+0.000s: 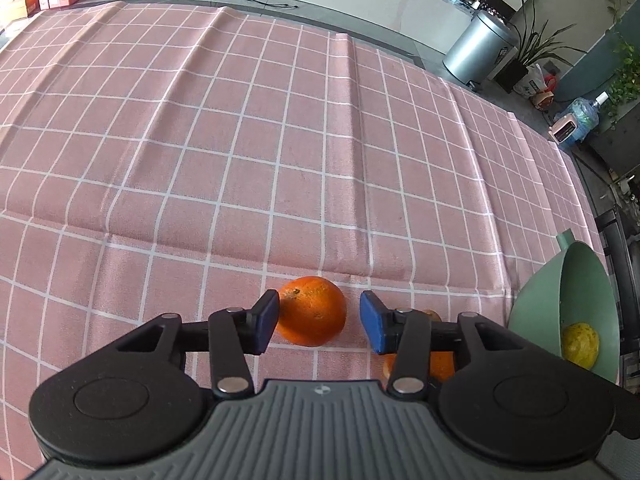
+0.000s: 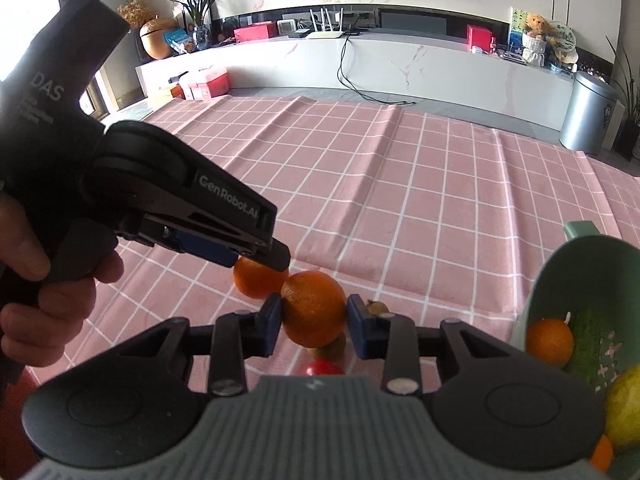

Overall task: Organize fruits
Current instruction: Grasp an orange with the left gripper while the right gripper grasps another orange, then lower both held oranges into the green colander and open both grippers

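Clamping the front orange (image 2: pixel 314 310) with the right tongs (image 2: pixel 315 322), pressing both blue pads against its two sides. Holding it low over the pink checked cloth (image 2: pixel 400 200) covering the surface, just in front of the back orange (image 2: pixel 256 282) and touching or almost touching it.

Straddling the back orange (image 1: pixel 312 312) with the left tongs (image 1: pixel 320 316), keeping them open: sitting at or against the fruit's side with one pad, standing clear of it with the other. Leaving that orange resting on the cloth (image 1: pixel 240 140). Pointing the left tongs (image 2: pixel 260 256) steeply down at it from the side, with a hand (image 2: pixel 40 272) wrapped round the handle.

Showing no long axis on either orange, both being round; turning the back orange's stem dimple up and toward the left wrist camera.

Counting two oranges on the cloth. Counting two small brownish fruits beside the front orange, one (image 2: pixel 376 306) behind the pad and one (image 2: pixel 332 348) below, too hidden to name, plus one small red fruit (image 2: pixel 324 368) under the tongs.

Sitting at the right edge of the cloth, a green bowl (image 2: pixel 580 248), seen also from the left wrist (image 1: pixel 580 280). Holding inside it one whole orange (image 2: pixel 549 340), a sliver of one more orange thing (image 2: pixel 602 452), one yellow fruit (image 2: pixel 624 404) and one dark green cucumber (image 2: pixel 588 340), its long axis running up the bowl's wall.
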Tool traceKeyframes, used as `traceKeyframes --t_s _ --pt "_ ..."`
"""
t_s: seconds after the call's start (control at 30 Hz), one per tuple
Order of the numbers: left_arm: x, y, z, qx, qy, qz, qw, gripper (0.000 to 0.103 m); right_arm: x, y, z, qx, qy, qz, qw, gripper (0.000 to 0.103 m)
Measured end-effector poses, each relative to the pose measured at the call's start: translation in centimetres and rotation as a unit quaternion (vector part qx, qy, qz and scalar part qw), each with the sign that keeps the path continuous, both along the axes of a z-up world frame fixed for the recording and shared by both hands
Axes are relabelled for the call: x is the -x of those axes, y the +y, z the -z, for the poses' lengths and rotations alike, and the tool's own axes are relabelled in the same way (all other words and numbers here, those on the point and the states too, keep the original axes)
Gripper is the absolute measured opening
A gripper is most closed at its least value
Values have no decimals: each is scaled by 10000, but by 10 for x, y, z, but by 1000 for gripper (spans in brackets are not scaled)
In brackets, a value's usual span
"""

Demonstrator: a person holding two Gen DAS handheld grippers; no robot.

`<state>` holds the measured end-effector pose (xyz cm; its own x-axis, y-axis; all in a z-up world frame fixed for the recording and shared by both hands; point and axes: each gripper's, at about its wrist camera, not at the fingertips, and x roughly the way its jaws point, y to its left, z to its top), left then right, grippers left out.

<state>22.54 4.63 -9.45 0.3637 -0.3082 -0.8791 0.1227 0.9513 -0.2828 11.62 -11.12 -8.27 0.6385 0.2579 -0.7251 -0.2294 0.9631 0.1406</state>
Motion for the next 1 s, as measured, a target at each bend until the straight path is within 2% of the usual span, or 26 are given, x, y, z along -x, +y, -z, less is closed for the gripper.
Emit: traceKeyframes --t_s 0.2,0.43,0.63,0.83,1.0 --pt "2 -9 10 -575 14 155 9982 52 12 -10 -4 34 96 158 9998 32" --pt "11 -8 5 -386 -106 54 9992 47 23 -16 -8 51 142 223 9996 32" --pt "27 -20 -35 -94 -438 99 9989 46 38 -24 -24 -63 28 229 9997 31" --pt "49 -50 -74 139 -684 493 9963 46 62 -46 -47 -135 -209 416 9988 31" --pt "64 -88 -86 257 -746 932 9925 46 81 -77 -58 -59 -284 743 9968 31"
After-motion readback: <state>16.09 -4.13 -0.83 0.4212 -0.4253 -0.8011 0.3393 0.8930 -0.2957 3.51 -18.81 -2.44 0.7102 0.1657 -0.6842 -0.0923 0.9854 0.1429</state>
